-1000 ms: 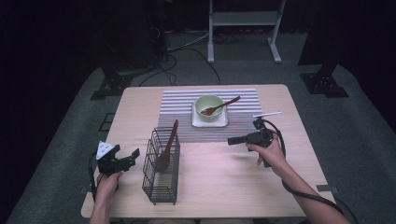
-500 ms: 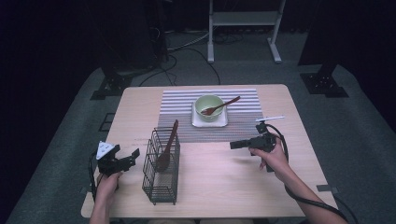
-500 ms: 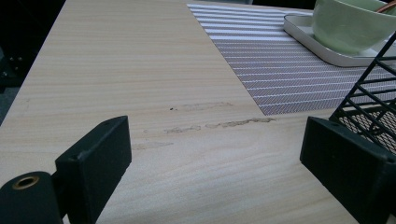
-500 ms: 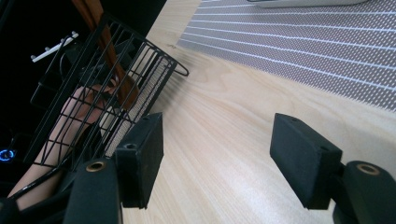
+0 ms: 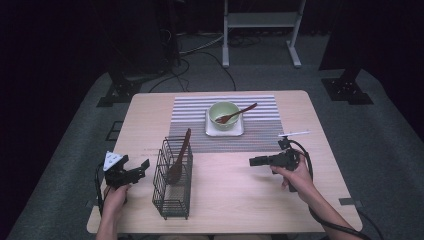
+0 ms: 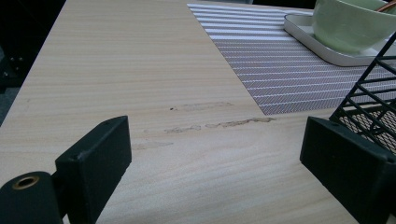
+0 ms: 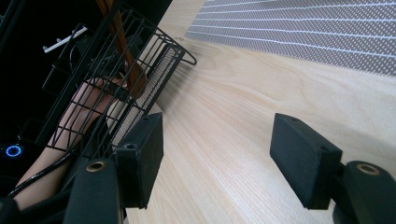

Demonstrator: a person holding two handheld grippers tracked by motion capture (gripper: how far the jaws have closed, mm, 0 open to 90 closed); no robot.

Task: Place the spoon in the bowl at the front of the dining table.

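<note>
You are holding both grippers with fingers open and empty, so be lining the right gripper [image 5: 256, 161] squarely on the spoon [image 5: 178, 159] standing in the wire rack [image 5: 172, 180] mid-desk.

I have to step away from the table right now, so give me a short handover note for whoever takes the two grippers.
Left gripper: open, empty, low over the table beside the wire rack.
Right gripper: open, empty, above the bare table, jaws pointing toward the rack.
Things: one wooden spoon stands in the rack. A second wooden spoon lies in the green bowl on its small tray on the striped mat.
Done: seemingly one spoon racked.
Left: probably the bowl's spoon goes in the rack too.
</note>
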